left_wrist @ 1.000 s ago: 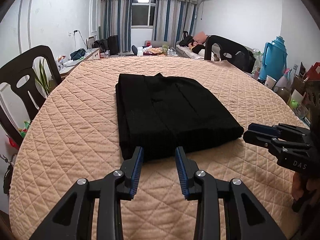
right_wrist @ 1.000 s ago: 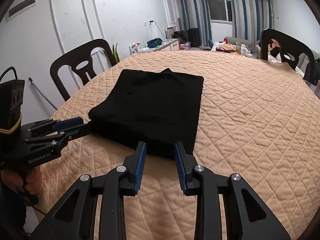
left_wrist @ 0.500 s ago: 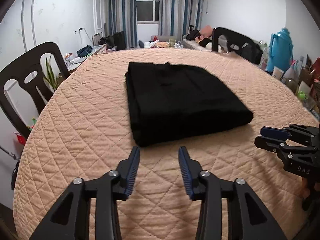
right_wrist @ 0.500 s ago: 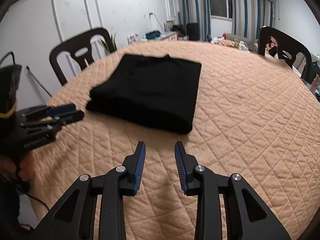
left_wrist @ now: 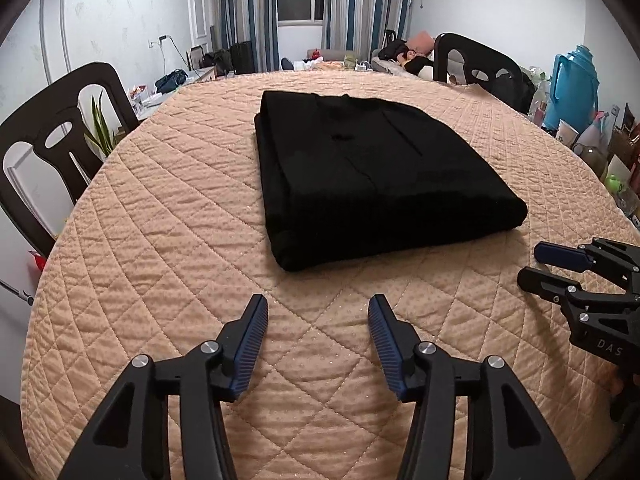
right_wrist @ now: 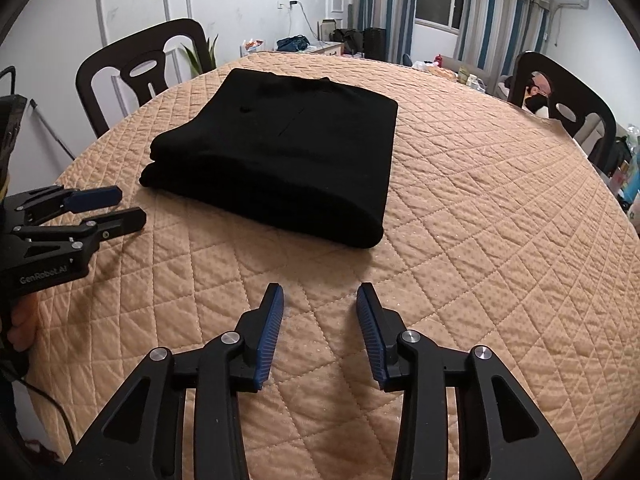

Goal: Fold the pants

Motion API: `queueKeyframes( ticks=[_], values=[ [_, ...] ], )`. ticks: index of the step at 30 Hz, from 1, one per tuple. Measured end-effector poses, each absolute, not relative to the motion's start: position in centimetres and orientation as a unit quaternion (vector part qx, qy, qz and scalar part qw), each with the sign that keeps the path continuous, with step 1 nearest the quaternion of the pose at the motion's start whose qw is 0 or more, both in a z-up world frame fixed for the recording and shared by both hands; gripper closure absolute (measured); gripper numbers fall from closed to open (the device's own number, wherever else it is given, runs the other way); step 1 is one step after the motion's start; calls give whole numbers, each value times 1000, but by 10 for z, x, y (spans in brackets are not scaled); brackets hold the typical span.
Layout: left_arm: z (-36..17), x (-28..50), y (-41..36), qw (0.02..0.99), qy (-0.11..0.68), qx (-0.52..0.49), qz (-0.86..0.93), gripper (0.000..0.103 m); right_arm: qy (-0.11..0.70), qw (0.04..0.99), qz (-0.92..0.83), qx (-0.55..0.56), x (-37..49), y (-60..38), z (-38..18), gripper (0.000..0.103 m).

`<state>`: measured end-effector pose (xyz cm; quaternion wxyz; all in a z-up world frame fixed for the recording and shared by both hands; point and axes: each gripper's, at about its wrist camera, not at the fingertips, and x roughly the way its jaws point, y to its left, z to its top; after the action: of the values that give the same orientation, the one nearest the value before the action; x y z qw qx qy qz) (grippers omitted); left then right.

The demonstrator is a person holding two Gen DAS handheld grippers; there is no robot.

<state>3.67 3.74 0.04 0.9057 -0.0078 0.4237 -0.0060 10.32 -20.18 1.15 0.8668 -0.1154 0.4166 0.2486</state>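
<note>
The black pants (left_wrist: 372, 176) lie folded into a thick rectangle on the quilted tan table cover (left_wrist: 160, 240); in the right wrist view the same pants (right_wrist: 280, 160) lie ahead and slightly left. My left gripper (left_wrist: 318, 306) hovers over bare cover a short way in front of the fold's near edge, jaws opening with nothing between them. My right gripper (right_wrist: 320, 294) also hangs over bare cover short of the pants, jaws opening and empty. Each gripper shows in the other's view: the right gripper (left_wrist: 536, 266) at the right edge, the left gripper (right_wrist: 130, 206) at the left edge.
Dark chairs stand around the table: one chair (left_wrist: 52, 136) at the left, another chair (left_wrist: 476, 60) at the far right. A blue thermos (left_wrist: 572, 84) and small items crowd a shelf right of the table. A hand (right_wrist: 20, 320) holds the left gripper's handle.
Both grippers have drawn back from the near edge of the folded pants and their jaws have spread wider. The pants lie still.
</note>
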Motion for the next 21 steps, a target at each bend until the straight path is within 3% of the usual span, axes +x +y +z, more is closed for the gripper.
queueKeyframes(
  ticks=[16,21],
  values=[
    [43,68,36,938,343,-30,-26,51,348,900,259,-43,128,-209,50,64],
    [19,75,29,928,371,2,-26,55,389,880,264,-71,143,-195,27,68]
  ],
)
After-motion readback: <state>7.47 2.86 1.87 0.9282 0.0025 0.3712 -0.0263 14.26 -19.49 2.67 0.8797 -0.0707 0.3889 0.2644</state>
